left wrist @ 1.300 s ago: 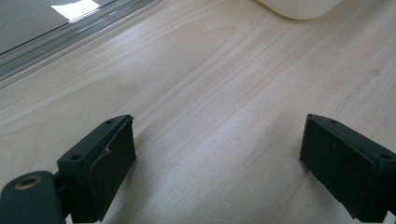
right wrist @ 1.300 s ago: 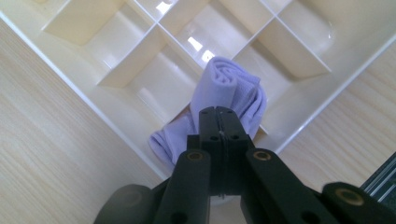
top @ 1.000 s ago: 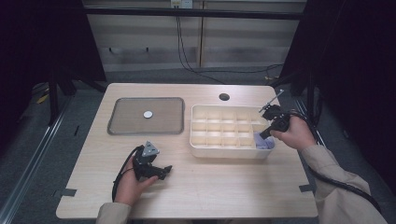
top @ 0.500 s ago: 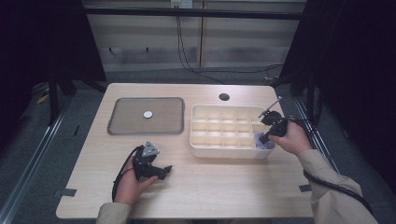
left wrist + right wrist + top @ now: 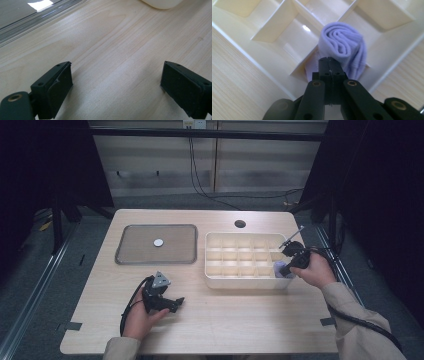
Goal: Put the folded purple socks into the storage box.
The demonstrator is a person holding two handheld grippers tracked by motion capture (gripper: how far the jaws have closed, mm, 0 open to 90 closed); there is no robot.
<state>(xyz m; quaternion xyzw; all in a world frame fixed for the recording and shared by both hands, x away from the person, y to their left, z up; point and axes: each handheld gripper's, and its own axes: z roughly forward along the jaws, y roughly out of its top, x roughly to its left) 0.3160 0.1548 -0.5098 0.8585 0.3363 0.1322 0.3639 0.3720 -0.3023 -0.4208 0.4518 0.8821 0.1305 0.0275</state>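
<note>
One rolled lavender sock (image 5: 342, 47) sits in the near-right corner cell of the cream divider tray (image 5: 215, 281), the corner closest to my right hand. The roll stands on end; in the right gripper view its spiral end faces up toward the camera, so the long axis runs roughly vertical, leaning a bit against the cell wall. My right tool (image 5: 329, 61) is clenched, pads pressed together at the lower edge of the sock; looks like it pinches the fabric edge there, but I can't tell for sure. The other cells I can see hold nothing.

My left tool (image 5: 116, 82) is released, jaws wide apart over bare counter (image 5: 240, 320), nothing between them, well apart from the tray.

One flat grey tray (image 5: 130, 257) lies left of the divider tray, holding one small round white piece (image 5: 158, 242) near its middle.

Count: one sock, one divider tray with a grid of cells, one grey tray, one white piece, two tools. One round hole (image 5: 240, 224) in the counter behind the divider tray.
</note>
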